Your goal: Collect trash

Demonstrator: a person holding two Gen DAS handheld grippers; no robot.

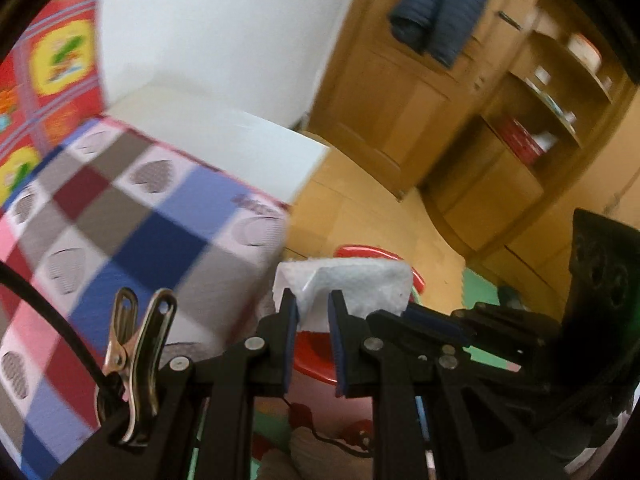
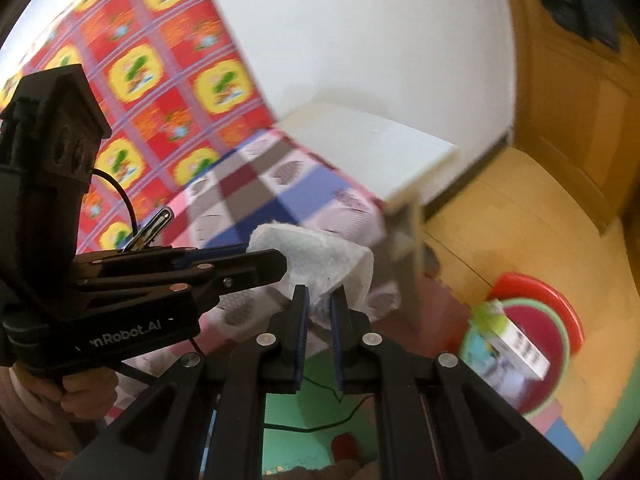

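A checked cloth (image 1: 120, 220) covers the table, and a red bin (image 2: 536, 320) stands on the yellow floor (image 2: 520, 240). Both tools grip one white paper towel (image 1: 352, 288) in the air off the table's corner. The left gripper (image 1: 313, 304) pinches its near edge with jaws almost closed. The right gripper (image 2: 319, 300) clamps the towel's other end, likewise nearly closed.

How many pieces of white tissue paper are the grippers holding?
1. A single crumpled white tissue paper is pinched by both the left gripper and the right gripper. More pieces may be hidden elsewhere.
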